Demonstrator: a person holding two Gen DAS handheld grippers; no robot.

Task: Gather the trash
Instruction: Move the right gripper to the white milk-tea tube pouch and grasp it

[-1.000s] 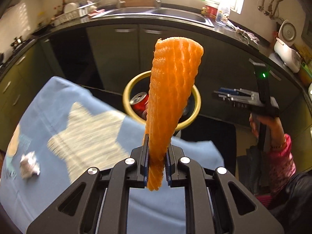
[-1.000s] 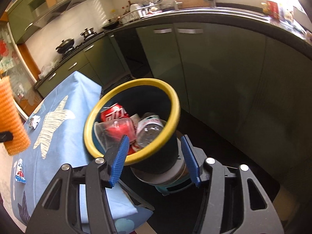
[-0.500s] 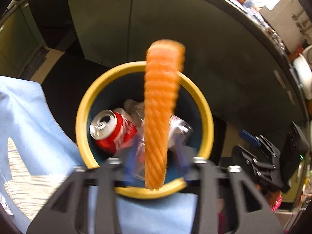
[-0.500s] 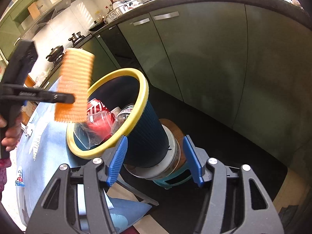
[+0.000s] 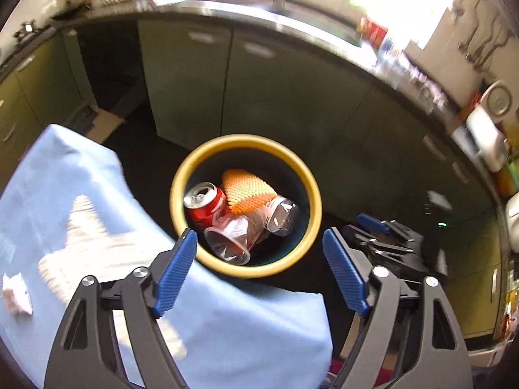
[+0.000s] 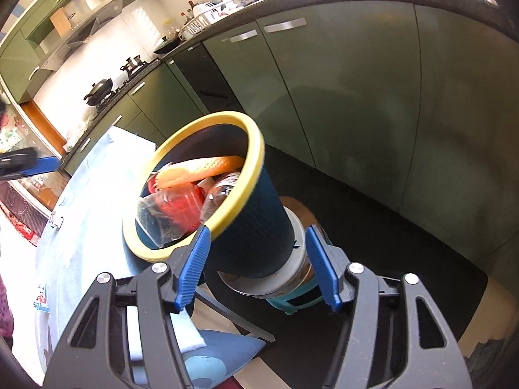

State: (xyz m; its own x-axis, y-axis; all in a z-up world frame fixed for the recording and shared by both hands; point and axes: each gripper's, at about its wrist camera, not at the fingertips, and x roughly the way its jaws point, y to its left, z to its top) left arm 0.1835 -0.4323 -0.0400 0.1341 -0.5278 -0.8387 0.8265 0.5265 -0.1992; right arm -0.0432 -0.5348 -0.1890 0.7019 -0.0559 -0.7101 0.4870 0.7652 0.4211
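Green kitchen cabinets backed the left wrist view: the left gripper [image 5: 259, 269], jaws just opened and empty, hung above the bin [image 5: 245, 205], where the orange foam net [image 5: 248, 191] lay beside a can [image 5: 205, 202]; crumpled paper [image 5: 16, 295] remained on the blue cloth [image 5: 81, 194]. Right wrist view: the right gripper [image 6: 258, 265] stood open and empty around the bin's side, its pads apparently not touching.

The left wrist camera is looking steeply down into the bin [image 5: 245, 142], somewhat blurred; the right wrist camera is facing the same bin [image 6: 249, 236] close from its side.
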